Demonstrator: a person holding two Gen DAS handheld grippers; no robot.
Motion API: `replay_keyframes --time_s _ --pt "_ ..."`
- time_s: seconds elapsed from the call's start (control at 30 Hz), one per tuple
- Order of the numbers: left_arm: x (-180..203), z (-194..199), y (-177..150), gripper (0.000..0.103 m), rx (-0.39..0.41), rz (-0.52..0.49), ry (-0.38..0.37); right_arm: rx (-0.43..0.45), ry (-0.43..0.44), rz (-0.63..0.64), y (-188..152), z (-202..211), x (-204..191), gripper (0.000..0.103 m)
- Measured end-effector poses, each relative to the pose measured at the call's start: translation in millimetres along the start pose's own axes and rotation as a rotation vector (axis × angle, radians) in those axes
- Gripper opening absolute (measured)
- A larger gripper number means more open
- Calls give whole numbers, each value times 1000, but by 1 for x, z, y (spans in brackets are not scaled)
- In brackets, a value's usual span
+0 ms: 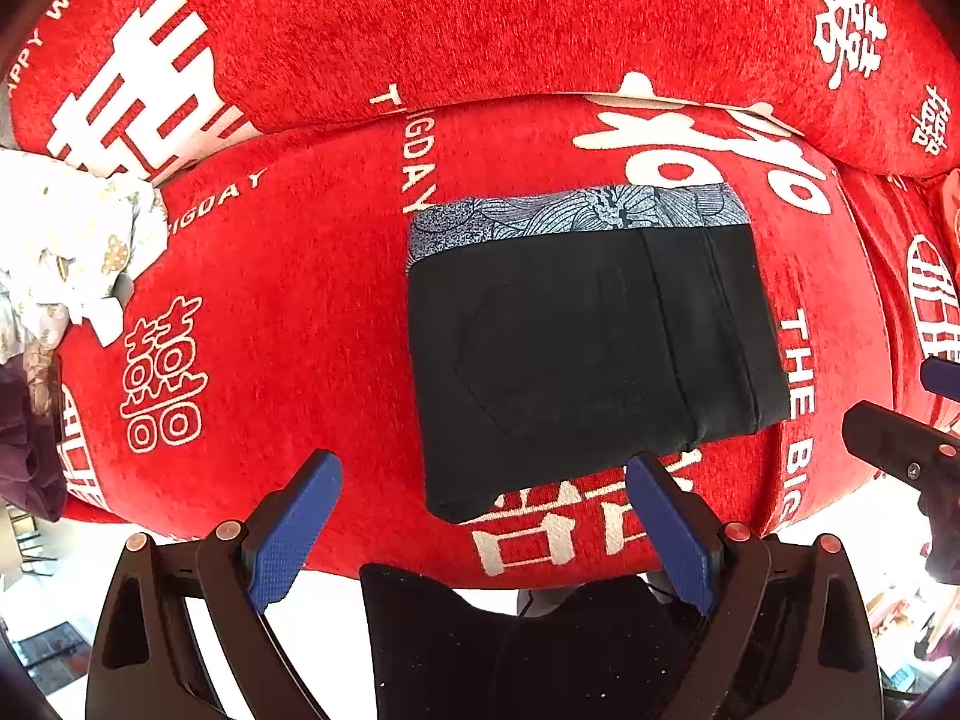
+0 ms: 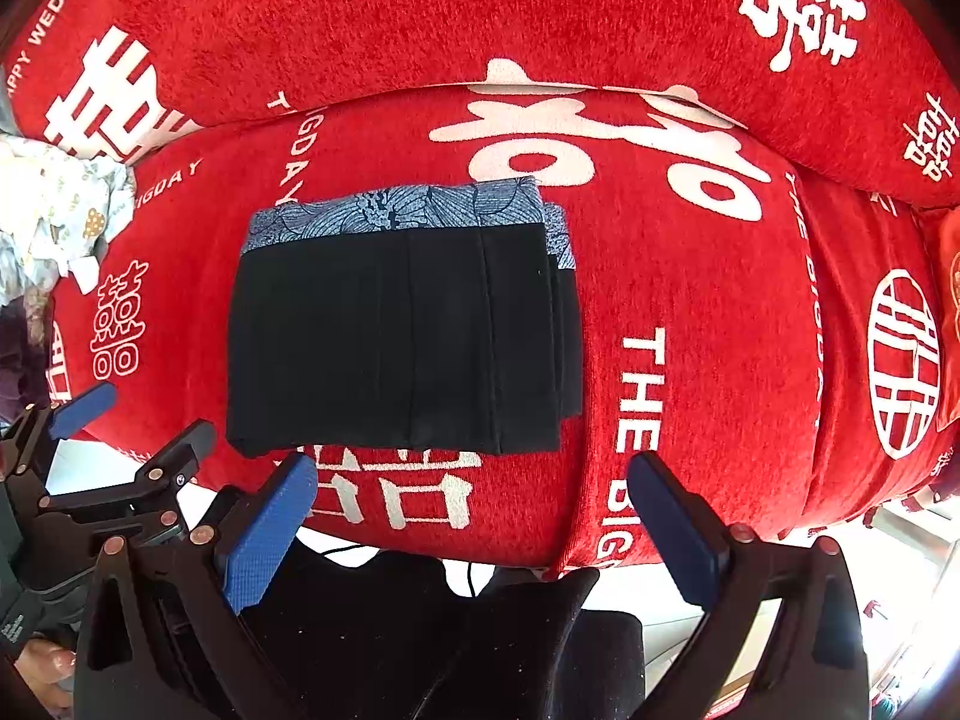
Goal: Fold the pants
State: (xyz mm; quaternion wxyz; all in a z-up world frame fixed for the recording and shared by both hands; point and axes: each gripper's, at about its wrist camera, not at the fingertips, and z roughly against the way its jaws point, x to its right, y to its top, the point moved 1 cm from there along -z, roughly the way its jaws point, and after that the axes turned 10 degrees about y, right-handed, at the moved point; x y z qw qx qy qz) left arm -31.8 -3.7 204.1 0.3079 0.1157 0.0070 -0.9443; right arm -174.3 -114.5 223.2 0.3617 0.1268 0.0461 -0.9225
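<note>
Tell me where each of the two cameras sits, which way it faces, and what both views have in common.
Left wrist: mounted on the left gripper, looking forward between its open blue fingers at the folded black pants on the red cover; the right gripper shows at the right edge.
Right wrist: mounted on the right gripper, open, facing the same pants; the left gripper shows at lower left.
Shared: pants, patterned waistband, red cover, white cloth.

We see a sofa (image 1: 300, 276) covered in red cloth with white lettering, its backrest (image 2: 420, 18) behind the seat, and a pale, brightly lit floor (image 1: 54, 558) below.
</note>
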Motion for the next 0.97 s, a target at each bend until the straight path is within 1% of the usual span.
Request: replay_keyframes --time_s 0.13,0.3,0.77,0.9,0.97 --pt "-1 -1 -1 96 -3 6 -1 -1 -4 12 2 0 0 103" --pt "1 0 -2 96 12 -4 21 -1 -7 22 2 0 -4 103" --pt "0 -1 1 96 14 -2 1 0 -20 19 1 -2 -7 103" --pt "0 2 3 96 46 -12 3 3 -26 14 0 -4 -9 103" --pt "0 1 5 96 46 -20 -13 4 -26 15 1 -4 -9 103"
